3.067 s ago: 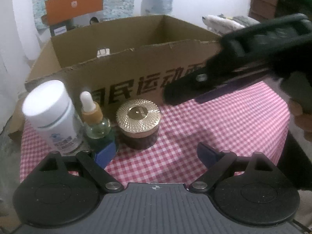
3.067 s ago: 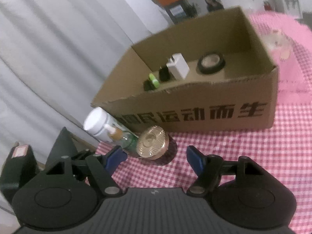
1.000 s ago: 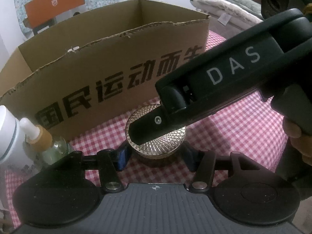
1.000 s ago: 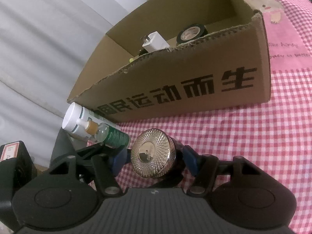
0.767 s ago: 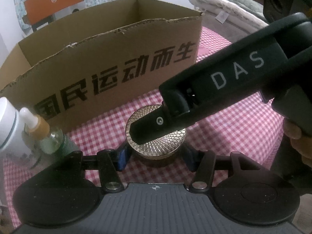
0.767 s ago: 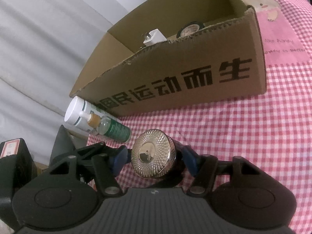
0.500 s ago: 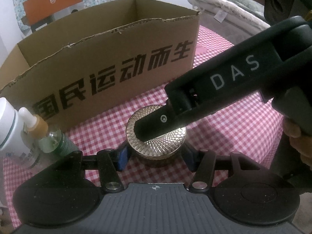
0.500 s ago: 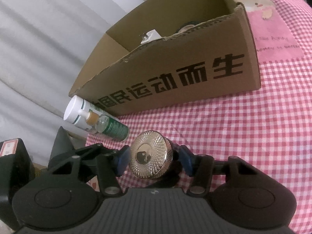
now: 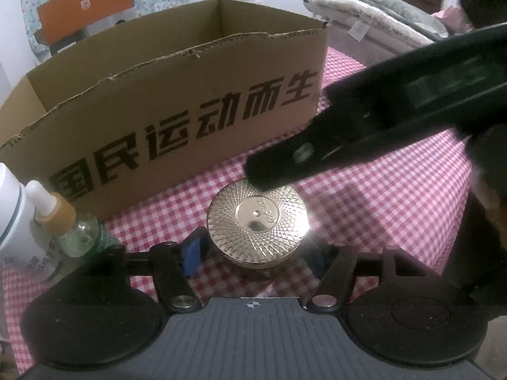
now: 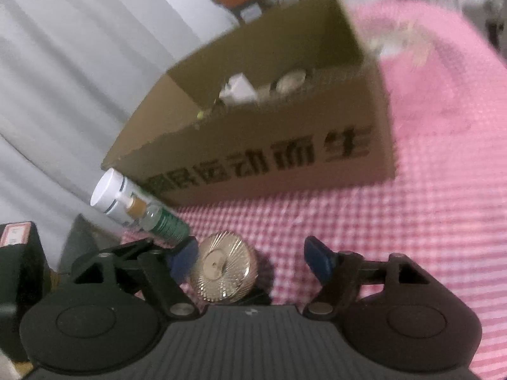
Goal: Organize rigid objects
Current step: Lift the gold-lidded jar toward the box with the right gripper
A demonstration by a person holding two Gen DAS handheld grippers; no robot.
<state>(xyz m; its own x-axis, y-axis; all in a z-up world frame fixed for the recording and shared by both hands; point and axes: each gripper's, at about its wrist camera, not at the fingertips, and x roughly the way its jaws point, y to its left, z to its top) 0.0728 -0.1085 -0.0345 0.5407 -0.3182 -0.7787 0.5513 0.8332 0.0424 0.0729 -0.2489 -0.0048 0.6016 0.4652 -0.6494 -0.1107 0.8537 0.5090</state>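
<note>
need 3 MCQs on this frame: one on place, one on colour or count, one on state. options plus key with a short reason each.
1. Where does the gold-lidded jar stand?
A. inside the cardboard box
B. on the checked cloth in front of the box
C. on top of the white bottle

2. What colour is the tablecloth?
A. red and white check
B. plain blue
C. green stripes

3. How does the dropper bottle stand?
A. lying flat
B. upside down
C. upright beside the white bottle

Key:
1 B: the jar sits on the cloth, in front of the printed wall of the cardboard box.
2 A: small red and white squares cover the cloth.
3 C: its white dropper tip points up, next to the white bottle.
</note>
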